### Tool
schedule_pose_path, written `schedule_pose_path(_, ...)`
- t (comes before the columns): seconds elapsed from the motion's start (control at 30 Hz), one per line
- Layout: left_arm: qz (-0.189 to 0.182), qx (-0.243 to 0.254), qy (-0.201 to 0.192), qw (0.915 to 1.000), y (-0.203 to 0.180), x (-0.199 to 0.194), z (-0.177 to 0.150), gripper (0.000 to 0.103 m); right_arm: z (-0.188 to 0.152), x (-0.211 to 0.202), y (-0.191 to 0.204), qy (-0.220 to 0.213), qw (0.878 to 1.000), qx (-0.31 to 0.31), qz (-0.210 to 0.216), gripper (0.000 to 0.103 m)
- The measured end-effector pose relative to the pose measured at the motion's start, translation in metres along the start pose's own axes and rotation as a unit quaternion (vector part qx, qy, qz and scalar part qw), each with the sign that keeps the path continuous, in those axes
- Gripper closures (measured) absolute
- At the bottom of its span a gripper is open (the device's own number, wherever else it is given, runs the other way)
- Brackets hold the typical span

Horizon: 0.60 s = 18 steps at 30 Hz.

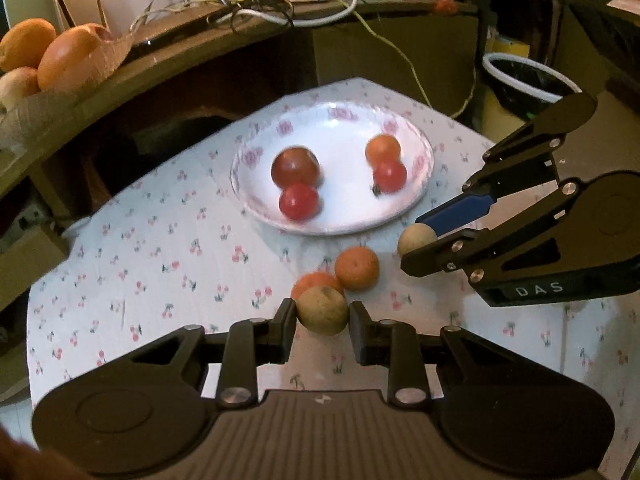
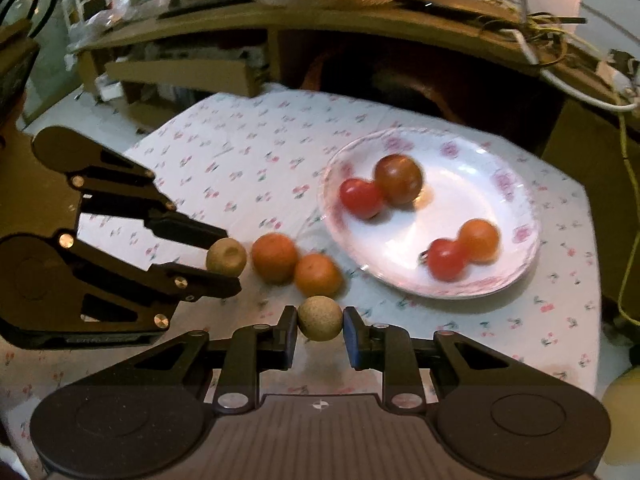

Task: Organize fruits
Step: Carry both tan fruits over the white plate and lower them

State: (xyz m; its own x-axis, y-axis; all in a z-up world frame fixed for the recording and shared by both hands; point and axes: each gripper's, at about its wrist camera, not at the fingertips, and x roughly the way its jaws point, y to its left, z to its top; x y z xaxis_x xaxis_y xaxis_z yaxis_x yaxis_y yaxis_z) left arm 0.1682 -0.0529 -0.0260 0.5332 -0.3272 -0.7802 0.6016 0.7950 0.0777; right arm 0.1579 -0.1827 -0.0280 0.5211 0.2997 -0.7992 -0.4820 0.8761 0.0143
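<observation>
We have a tan fruit clamped in each gripper — the left gripper [image 1: 323,316] holds one [image 1: 322,310], the right gripper [image 2: 320,325] the other [image 2: 320,318], both just above the cloth [image 1: 160,248]. Next, we judge, comes the carry to the plate [image 1: 340,224] — past two oranges [image 1: 357,269].

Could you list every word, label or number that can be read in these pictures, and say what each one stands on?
"DAS" – white letters on the body of the right gripper, seen from the left wrist.
A small round mark on each gripper's base, left included, carries no text.
The papers on the shelf are too blurred to read.
Nothing else is legible.
</observation>
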Motion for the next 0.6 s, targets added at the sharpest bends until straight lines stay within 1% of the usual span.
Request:
schedule_pose_path(0.23,0.007,-0.003,-0.026,0.9996,-0.001,0.007,0.026,0.069,0.01,-0.006,-0.017,-0.028,0.999,0.024,-0.026,0.078)
schedule_pose_path(0.37,0.008,-0.003,-0.035,0.9993,-0.003,0.015,0.039,0.069,0.013,-0.005,-0.024,-0.034,0.998,0.032,-0.037,0.078)
schedule_pose_path(0.6,0.002,0.001,-0.036,0.9993,-0.009,0.03,0.049,0.069,0.016,0.001,-0.042,-0.036,0.996,0.049,-0.061,0.078)
